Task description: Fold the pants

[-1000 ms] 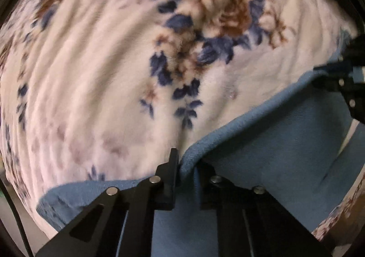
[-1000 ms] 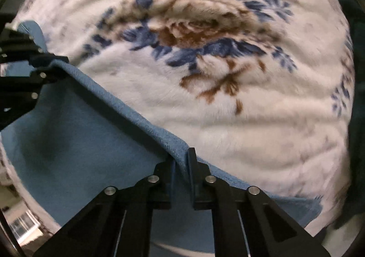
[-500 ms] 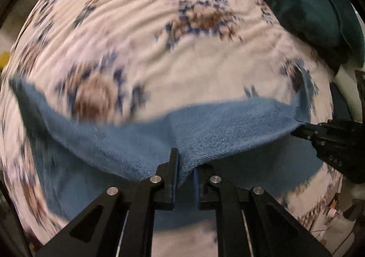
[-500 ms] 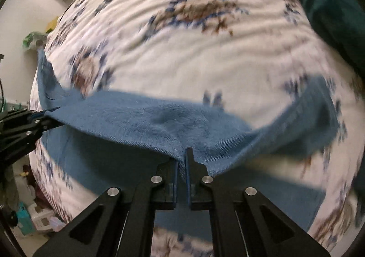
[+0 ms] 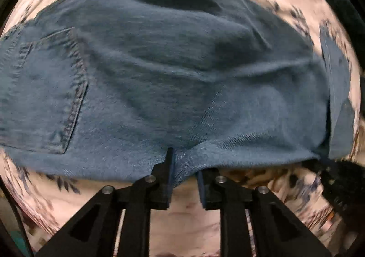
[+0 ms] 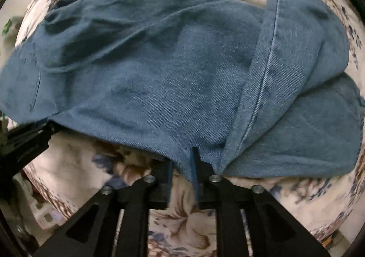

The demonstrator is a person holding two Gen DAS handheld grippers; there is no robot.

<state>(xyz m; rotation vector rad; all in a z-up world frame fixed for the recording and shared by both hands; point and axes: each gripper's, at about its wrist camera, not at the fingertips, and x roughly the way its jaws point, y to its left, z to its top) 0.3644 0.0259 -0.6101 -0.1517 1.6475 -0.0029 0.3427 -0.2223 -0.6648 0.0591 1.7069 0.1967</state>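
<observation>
The blue denim pants [image 5: 173,79] lie folded over on the floral blanket and fill most of both views; a back pocket [image 5: 52,90] shows at the left. My left gripper [image 5: 185,165] has its jaws a little apart, with the near fold edge of the pants lying between them. In the right wrist view the pants [image 6: 173,70] show a leg seam [image 6: 262,88] at the right. My right gripper [image 6: 182,161] also has its jaws slightly apart around the near denim edge. The left gripper appears at the left edge of the right wrist view [image 6: 25,140].
The cream floral blanket [image 6: 182,218] covers the bed under and around the pants. It also shows in the left wrist view [image 5: 187,218]. The bed edge and some clutter appear at the lower left of the right wrist view [image 6: 34,209].
Both grippers carried the held edge forward and down over the rest of the pants, laying a fold. Their jaws, shut on the denim before, have parted slightly.
</observation>
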